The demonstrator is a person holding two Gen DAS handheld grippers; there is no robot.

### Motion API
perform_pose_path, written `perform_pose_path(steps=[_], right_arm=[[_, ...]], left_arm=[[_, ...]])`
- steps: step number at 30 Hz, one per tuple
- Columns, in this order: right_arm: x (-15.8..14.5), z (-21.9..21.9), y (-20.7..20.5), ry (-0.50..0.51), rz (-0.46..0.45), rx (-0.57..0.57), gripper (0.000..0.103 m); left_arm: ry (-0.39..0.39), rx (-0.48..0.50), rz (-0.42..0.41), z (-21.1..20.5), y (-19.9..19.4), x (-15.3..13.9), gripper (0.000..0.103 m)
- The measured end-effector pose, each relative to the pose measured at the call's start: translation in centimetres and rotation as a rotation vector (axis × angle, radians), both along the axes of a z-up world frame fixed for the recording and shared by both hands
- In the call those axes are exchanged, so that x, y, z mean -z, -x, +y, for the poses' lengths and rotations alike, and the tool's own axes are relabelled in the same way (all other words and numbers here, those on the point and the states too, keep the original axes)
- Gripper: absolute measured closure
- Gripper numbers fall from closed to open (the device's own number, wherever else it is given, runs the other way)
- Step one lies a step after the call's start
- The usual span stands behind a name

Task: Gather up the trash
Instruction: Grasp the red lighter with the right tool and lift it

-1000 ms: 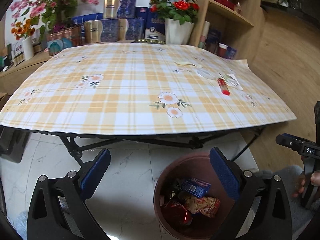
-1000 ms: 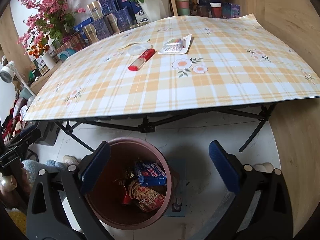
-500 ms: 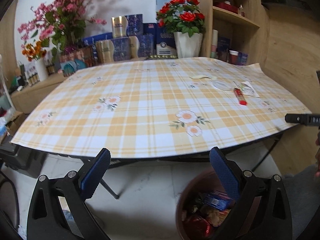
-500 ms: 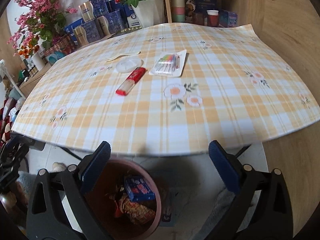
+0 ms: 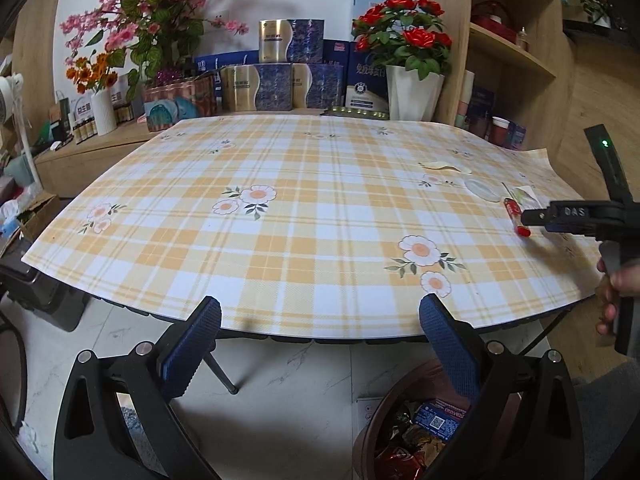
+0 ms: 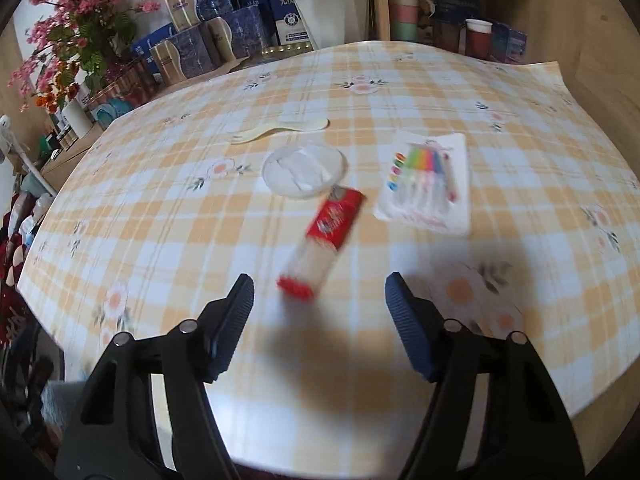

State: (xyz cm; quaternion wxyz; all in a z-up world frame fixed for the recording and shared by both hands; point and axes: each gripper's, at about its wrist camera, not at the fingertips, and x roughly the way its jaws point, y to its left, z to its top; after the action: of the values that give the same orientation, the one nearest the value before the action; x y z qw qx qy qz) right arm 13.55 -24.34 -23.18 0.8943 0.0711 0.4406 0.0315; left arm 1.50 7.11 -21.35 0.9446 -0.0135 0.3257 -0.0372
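Observation:
A red and clear tube packet [image 6: 324, 242] lies on the plaid table [image 6: 160, 216], just beyond my right gripper [image 6: 319, 298]. That gripper's jaws are closing with nothing between them; the packet's near end sits just ahead of the gap. Behind the packet lie a clear round lid [image 6: 304, 170], a pale plastic spoon [image 6: 276, 133] and a white card of coloured candles [image 6: 426, 182]. My left gripper [image 5: 320, 320] is open at the table's near edge, above the floor. A brown bin [image 5: 384, 432] with wrappers stands under its right finger. The right gripper's body [image 5: 580, 216] shows over the packet [image 5: 516, 216].
Flower pots [image 5: 412, 80], blue and gold boxes [image 5: 276, 88] and a wooden shelf unit [image 5: 508, 52] with cups stand behind the table. A person's hand [image 5: 616, 288] holds the right gripper's handle. Clutter and a box sit on the floor at the left [image 5: 36, 216].
My right gripper moved from over the bin up over the table toward the red packet, and its jaws have narrowed. The left view swung up, so the bin has dropped to the lower right.

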Motion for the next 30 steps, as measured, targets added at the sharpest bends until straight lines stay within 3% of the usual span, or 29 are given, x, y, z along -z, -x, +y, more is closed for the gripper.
perform_pose_path(steps=[7, 11, 16, 23, 30], right_arm=[[0.7, 0.7, -3.0, 0.046, 0.033, 0.058, 0.048], [0.8, 1.3, -3.0, 0.13, 0.015, 0.047, 0.074], [0.8, 0.7, -1.9, 0.101, -0.005, 0.02, 0.076], [-1.0, -1.6, 0.5, 0.045, -0.082, 0.031, 0.076], [-2.1, -5.0, 2.3, -0.027, -0.118, 0.077, 0.077]], left_arm=[[0.013, -0.016, 0.021, 0.5, -0.8, 0.5, 0.006], [0.016, -0.004, 0.035, 0.2, -1.1, 0.8, 0.006], [0.039, 0.062, 0.059, -0.7, -2.0, 0.3, 0.006], [0.068, 0.221, 0.044, -4.5, -5.7, -3.6, 0.006], [0.052, 0.436, 0.171, -12.9, -13.7, -4.2, 0.006]])
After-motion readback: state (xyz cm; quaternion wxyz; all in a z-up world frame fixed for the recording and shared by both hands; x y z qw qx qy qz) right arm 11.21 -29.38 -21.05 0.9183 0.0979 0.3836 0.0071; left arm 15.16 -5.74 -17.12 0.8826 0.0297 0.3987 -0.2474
